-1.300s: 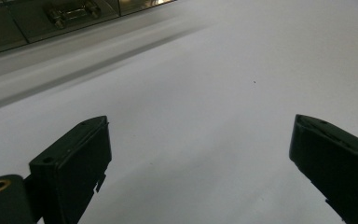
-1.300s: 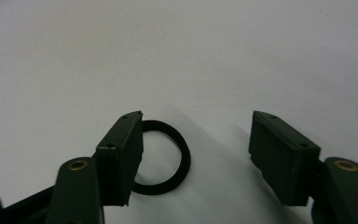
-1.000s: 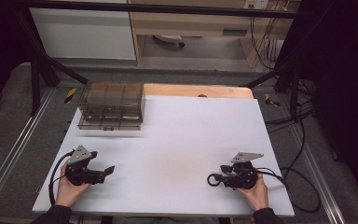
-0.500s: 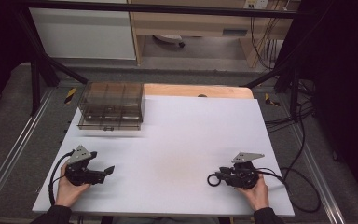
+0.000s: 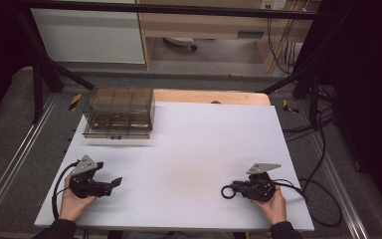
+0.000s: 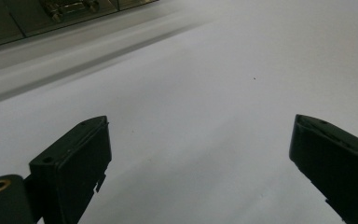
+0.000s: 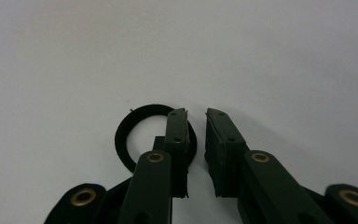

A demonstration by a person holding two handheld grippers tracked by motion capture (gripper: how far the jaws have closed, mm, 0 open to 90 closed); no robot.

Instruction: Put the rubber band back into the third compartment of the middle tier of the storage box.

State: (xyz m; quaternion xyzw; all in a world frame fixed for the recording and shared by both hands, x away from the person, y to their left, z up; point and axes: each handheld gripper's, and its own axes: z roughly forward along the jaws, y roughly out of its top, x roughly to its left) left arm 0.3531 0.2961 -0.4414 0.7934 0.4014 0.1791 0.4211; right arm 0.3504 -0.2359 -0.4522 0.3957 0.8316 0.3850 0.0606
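A black ring (image 7: 130,135) lies flat on the white table (image 5: 194,149) at my right gripper's (image 7: 196,114) tip. Its rim sits between the two jaws, which stand close together: the left jaw is inside the ring and the right jaw outside it. From above, the ring (image 5: 227,191) pokes out leftward from the right gripper (image 5: 235,189), held low near the table's front right. My left gripper (image 5: 114,183) rests near the front left with its jaws wide apart. Nothing but bare tabletop lies between its fingers (image 6: 72,163).
A clear smoked plastic box with compartments (image 5: 119,113) stands at the table's back left, and its lower edge (image 6: 70,9) shows at the top of the left gripper view. A wooden board (image 5: 209,96) runs along the far edge. Cables (image 5: 318,184) trail off the right side.
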